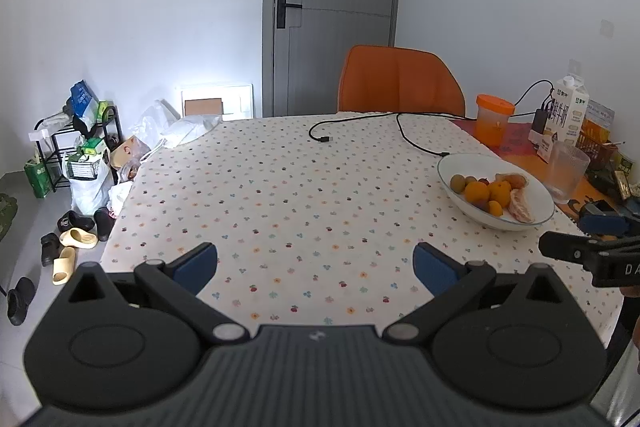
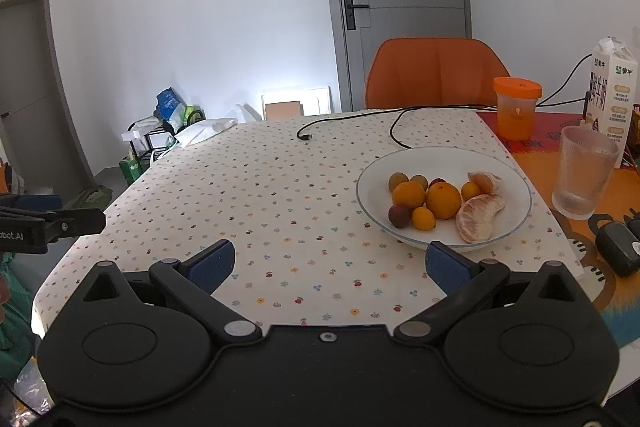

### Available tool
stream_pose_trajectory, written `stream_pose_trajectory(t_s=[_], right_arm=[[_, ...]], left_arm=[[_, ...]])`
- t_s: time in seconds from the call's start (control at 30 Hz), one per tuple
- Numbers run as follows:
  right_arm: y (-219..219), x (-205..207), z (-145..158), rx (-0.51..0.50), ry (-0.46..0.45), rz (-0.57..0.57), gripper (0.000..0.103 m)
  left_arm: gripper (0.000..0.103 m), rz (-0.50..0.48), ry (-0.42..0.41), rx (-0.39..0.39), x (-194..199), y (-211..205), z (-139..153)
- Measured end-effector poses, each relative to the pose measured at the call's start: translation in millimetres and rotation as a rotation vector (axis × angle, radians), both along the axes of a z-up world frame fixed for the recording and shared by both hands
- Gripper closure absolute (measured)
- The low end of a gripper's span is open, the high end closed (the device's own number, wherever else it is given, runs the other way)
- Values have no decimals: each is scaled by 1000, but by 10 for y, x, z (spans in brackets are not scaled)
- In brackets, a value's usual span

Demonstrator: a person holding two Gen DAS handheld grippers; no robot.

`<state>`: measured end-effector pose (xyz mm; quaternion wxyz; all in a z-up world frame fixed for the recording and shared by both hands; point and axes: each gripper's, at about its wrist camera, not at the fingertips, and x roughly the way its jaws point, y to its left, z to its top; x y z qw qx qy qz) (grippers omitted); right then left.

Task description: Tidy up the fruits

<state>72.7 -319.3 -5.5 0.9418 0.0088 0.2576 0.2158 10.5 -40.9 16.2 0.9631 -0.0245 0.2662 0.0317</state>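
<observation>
A white bowl (image 2: 372, 195) on the dotted tablecloth holds several fruits: oranges (image 2: 442, 200), small greenish fruits (image 2: 397, 181), a dark red fruit (image 2: 399, 215) and peeled orange pieces (image 2: 478, 217). The same bowl (image 1: 536, 193) lies at the right in the left wrist view. My right gripper (image 2: 329, 265) is open and empty, just in front and left of the bowl. My left gripper (image 1: 315, 265) is open and empty over bare tablecloth, well left of the bowl. Each gripper shows at the edge of the other's view.
Behind the bowl stand an orange-lidded cup (image 2: 516, 107), a ribbed glass (image 2: 582, 173) and a milk carton (image 2: 612, 95). A black cable (image 2: 394, 125) trails across the far tablecloth. An orange chair (image 2: 436, 73) faces the far edge. Dark devices (image 2: 618, 251) lie at right.
</observation>
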Motion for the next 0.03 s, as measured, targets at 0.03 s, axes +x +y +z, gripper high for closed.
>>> stream_pose_trajectory(t_s=[0.03], right_arm=[[-3,-1,-6,0,1,0,0]], left_arm=[[0,-1,2,0,2,1,-7]])
